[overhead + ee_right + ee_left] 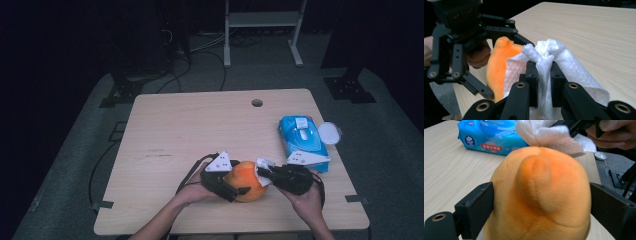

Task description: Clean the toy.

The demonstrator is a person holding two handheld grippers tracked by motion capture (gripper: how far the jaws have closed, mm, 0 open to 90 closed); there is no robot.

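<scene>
Orange plush point(539, 195) (clamped) meets wipe point(549, 62).

You look down on a pale wooden table point(200, 120) with a round hole point(257, 103) near its far edge, standing on grey carpet point(75, 165). Beyond it the room is dark; a white frame point(262, 30) stands far right, and black cables point(200, 55) trail across the floor.

A lab or recording room: one bare wooden worktop point(200, 120) stands on grey floor matting point(395, 140), ringed by darkness, with loose cables point(200, 47), black stand feet point(349, 89) and a white metal frame point(262, 22) behind.
</scene>
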